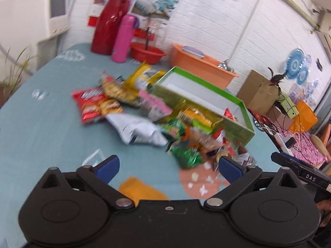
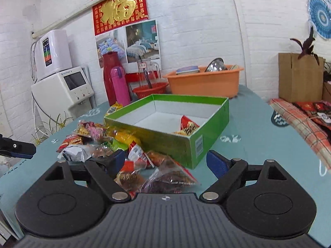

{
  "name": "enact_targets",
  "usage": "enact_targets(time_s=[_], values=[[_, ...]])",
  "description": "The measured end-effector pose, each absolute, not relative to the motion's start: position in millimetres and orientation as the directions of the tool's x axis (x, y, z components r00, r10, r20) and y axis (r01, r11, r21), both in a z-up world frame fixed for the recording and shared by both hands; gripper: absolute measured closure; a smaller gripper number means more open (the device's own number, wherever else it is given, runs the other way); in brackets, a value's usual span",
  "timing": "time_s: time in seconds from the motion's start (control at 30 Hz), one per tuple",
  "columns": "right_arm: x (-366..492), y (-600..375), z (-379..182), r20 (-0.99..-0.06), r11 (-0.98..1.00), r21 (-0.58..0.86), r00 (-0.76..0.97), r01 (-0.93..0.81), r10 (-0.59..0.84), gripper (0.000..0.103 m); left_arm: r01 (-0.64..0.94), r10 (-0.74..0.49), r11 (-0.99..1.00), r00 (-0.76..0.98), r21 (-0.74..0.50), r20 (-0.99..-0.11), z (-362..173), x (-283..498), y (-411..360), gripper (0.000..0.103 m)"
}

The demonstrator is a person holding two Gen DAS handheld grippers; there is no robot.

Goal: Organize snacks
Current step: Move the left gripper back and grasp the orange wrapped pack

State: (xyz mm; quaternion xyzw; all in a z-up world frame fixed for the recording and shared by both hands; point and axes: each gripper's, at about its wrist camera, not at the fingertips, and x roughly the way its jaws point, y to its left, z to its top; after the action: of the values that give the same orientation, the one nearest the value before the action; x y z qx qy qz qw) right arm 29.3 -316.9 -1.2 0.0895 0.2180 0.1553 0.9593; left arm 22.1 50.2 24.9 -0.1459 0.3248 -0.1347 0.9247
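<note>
From my left gripper (image 1: 168,168), jaws spread wide with nothing between the blue pads, the loose pile lies ahead and slightly right on the teal tablecloth (image 1: 47,128). Furthest left is a flat red crinkled snack bag (image 1: 95,105), then a crumpled white foil packet (image 1: 137,131) with its long axis running left to right, then a small green wrapped packet (image 1: 187,156) just beyond my right-hand pad. The open green cardboard box with a white interior (image 1: 242,103) sits behind the pile, further right.

From my right gripper (image 2: 166,162), jaws also spread and empty, a clear plastic bag of dark brown snacks (image 2: 169,180) lies directly between and just ahead of the fingers, long axis roughly across the opening. The same green box (image 2: 209,142) stands just beyond it, its near corner pointing at me, and already holds 1 red and yellow snack packet (image 2: 189,127) against the near wall.

I judge the right hand nearer both a snack and the box, so the clear bag is its easiest pick; the left hand suits the white foil packet.
</note>
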Motion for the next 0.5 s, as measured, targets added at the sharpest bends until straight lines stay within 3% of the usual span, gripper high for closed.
enact_targets(time_s=[0.13,0.5], values=[[23.0,-304.0,-13.1,-0.425,0.911,0.294,0.814,-0.289,0.396,0.000,0.125,-0.351,0.911,0.733,-0.393,-0.582,9.1,5.1,58.6,0.000],[19.2,-194.7,-19.4,-0.470,0.686,0.258,0.532,-0.681,0.705,0.000,0.031,-0.402,0.842,0.702,-0.538,-0.588,-19.5,-4.9,86.0,0.000]])
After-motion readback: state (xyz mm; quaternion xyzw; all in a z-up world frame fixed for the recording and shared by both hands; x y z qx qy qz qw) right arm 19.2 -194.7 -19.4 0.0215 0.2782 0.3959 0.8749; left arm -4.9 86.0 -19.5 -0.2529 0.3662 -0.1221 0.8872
